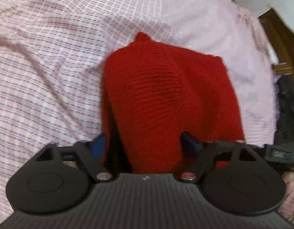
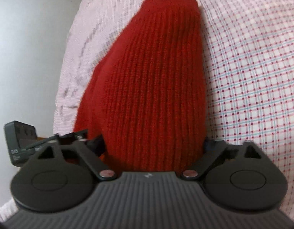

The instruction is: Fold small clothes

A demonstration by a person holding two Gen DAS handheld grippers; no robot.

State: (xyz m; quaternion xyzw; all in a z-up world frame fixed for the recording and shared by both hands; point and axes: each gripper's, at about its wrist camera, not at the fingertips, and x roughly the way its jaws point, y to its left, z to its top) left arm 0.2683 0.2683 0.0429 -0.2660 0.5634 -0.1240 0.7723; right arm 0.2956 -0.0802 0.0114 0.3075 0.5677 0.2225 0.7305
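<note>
Garment: a red ribbed knit piece (image 1: 156,99) was the only clothing item in view, and it lay on the pink checked bedsheet (image 1: 41,80).

Location: in the left wrist view it sat right of centre on the sheet, near the far edge of the bed; the right wrist view showed the same knit (image 2: 150,87) close to the sheet's (image 2: 252,76) pale border.

Long axis: ran away from each camera, roughly in line with the fingers (ribs in the right wrist view ran the same way).

Pointing: the near, broad end was at the fingers; the far end narrowed. In the left wrist view it finished in a small peak, tilted slightly left.

Shape: folded or doubled, with a second layer showing along the right side in the left wrist view; exact garment type could not be told.

Left gripper (image 1: 145,145): fingers sat on either side of the near end of the knit, fabric bunched between them, so it gripped the cloth.

Right gripper (image 2: 154,145): likewise clamped on the near end, fabric filling the gap.

Other: a dark device (image 2: 19,143) was at the left edge.
</note>
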